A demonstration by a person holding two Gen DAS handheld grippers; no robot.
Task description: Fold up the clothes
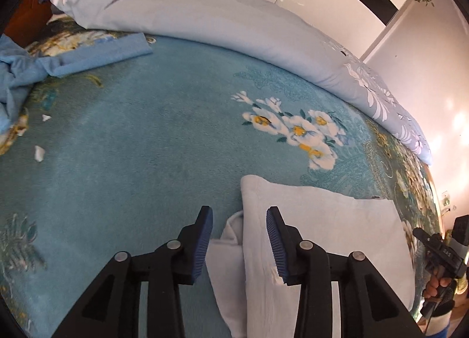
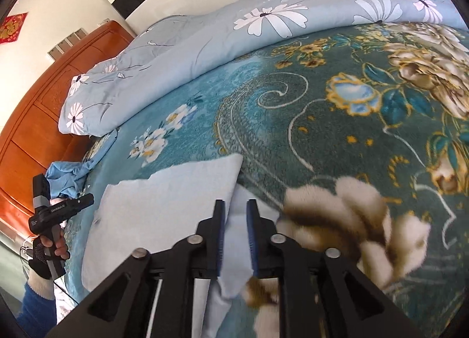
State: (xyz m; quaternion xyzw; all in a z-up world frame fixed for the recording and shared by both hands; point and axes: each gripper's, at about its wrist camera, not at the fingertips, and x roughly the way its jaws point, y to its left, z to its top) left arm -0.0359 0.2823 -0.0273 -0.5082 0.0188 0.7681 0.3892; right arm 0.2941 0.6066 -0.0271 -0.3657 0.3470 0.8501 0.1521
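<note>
A white garment [image 1: 316, 220] lies folded flat on the teal flowered blanket [image 1: 132, 147]. My left gripper [image 1: 239, 210] hangs open over the garment's left edge, one finger above the cloth and the other above the blanket. In the right wrist view the same white garment [image 2: 170, 200] spreads to the left, and a strip of it runs under my right gripper [image 2: 236, 203]. That gripper's blue pads stand apart and do not press the cloth. A gloved hand [image 2: 55, 247] holds the left gripper's handle at the bed's edge.
A grey-blue daisy quilt [image 1: 205, 15] is bunched along the far side of the bed. Light blue clothes [image 1: 17, 80] lie crumpled at the far left, with a folded blue piece [image 1: 96, 56] beside them. Small white scraps [image 1: 39, 152] dot the blanket. A wooden headboard [image 2: 44, 103] stands behind.
</note>
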